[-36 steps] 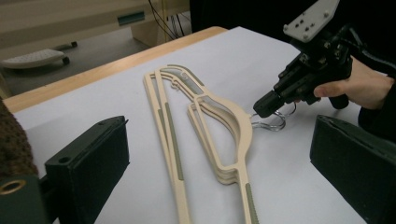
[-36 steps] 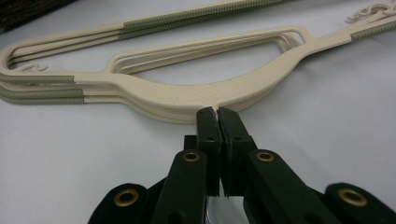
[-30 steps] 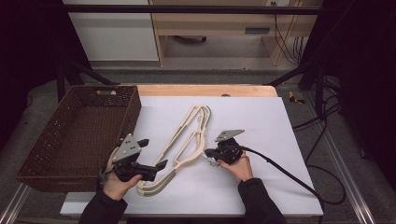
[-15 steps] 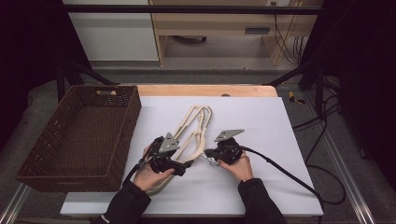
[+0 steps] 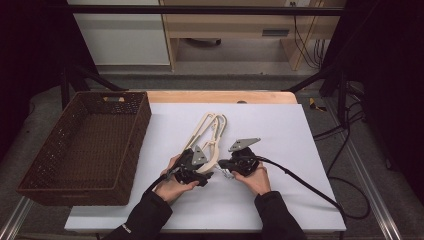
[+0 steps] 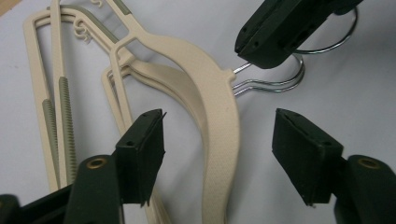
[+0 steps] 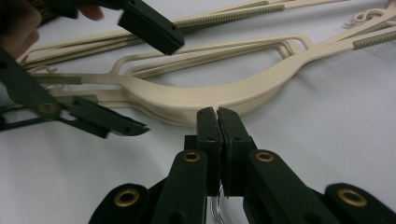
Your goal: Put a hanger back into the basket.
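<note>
Stack of cream hangers [image 5: 207,135] flat on white table [image 5: 280,130], mid-table, right of wicker basket [image 5: 85,145]. Left gripper [image 6: 219,154] straddling top hanger's curved shoulder, jaws just been closing, pads not yet touching, gaps both sides. Right gripper [image 7: 217,122] clenched tight on wire hooks [image 6: 275,81] beside hanger neck.

Likely a lab, black frame rig [image 5: 200,10] over white table [image 5: 280,125], loose floor cables [image 5: 350,125]
</note>
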### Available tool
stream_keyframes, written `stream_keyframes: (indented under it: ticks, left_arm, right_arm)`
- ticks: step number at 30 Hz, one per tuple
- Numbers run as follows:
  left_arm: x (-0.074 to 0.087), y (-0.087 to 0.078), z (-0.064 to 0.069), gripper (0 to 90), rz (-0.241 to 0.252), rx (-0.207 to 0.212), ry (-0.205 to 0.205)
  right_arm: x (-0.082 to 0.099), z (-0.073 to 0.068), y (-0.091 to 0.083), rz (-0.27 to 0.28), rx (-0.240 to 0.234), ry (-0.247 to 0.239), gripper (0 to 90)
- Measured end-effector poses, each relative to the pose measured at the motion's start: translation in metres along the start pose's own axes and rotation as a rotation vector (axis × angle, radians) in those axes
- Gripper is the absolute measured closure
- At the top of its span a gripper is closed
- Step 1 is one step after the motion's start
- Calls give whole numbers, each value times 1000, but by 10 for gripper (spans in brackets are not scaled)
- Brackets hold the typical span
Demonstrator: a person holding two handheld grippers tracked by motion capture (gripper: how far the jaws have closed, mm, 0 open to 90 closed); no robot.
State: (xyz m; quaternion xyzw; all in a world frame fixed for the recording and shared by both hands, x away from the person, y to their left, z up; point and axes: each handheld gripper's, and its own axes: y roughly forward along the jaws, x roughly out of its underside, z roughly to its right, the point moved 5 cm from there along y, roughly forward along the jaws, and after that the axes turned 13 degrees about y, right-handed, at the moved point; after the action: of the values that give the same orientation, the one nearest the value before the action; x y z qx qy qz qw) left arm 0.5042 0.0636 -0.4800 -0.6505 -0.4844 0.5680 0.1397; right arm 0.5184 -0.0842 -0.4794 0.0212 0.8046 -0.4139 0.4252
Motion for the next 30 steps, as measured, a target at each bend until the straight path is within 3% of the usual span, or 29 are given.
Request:
stream_keyframes:
  ticks: [5, 15, 21, 28, 30]
  left_arm:
    - [2, 11, 2, 467, -20, -1, 7]
    - [0, 11, 4, 650, -31, -7, 11]
    - [-3, 10, 6, 716, -36, -13, 15]
    - [-5, 9, 8, 735, -43, -26, 8]
    - [-5, 8, 8, 737, -47, -23, 0]
  right_arm:
    - [-1, -2, -1, 2, -1, 9, 889]
    - [-4, -6, -6, 3, -5, -1, 890]
    - [-6, -6, -8, 5, -4, -4, 890]
    - [-6, -7, -10, 7, 2, 5, 883]
    - [-7, -8, -12, 20, -7, 1, 842]
